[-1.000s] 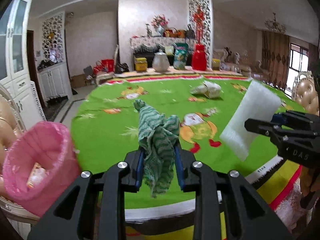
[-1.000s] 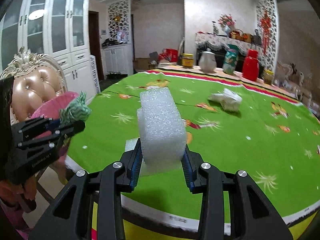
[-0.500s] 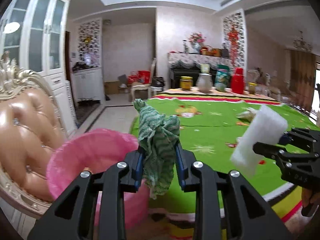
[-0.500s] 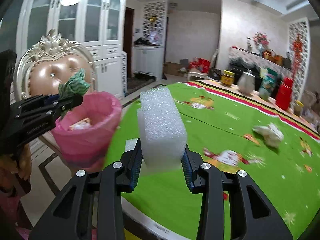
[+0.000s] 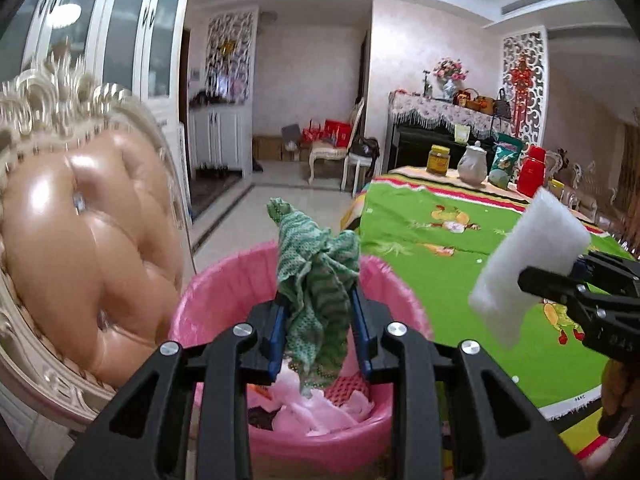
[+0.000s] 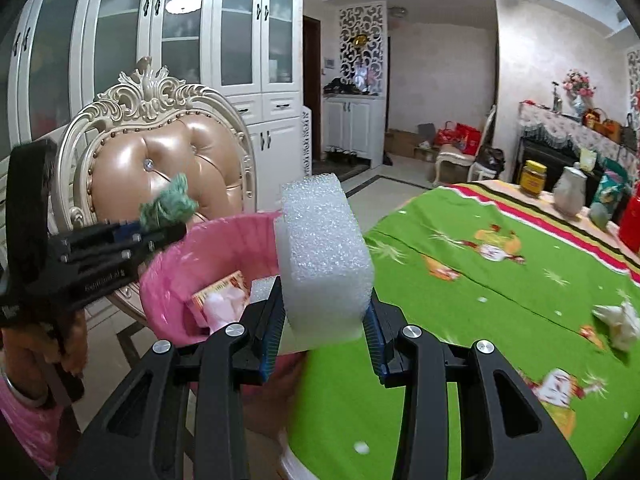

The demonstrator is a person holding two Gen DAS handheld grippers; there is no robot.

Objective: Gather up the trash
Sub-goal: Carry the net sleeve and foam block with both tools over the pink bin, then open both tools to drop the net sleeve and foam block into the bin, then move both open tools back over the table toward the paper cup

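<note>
Your left gripper (image 5: 318, 320) pinches the green rag (image 5: 316, 276) above the pink bin (image 5: 224, 292). Your right gripper (image 6: 324, 328) squeezes the white foam block (image 6: 324, 252) beside the bin.

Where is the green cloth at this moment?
In the left wrist view the green cloth is clamped in the left claw, just above the pink bin, beside the padded chair.
</note>
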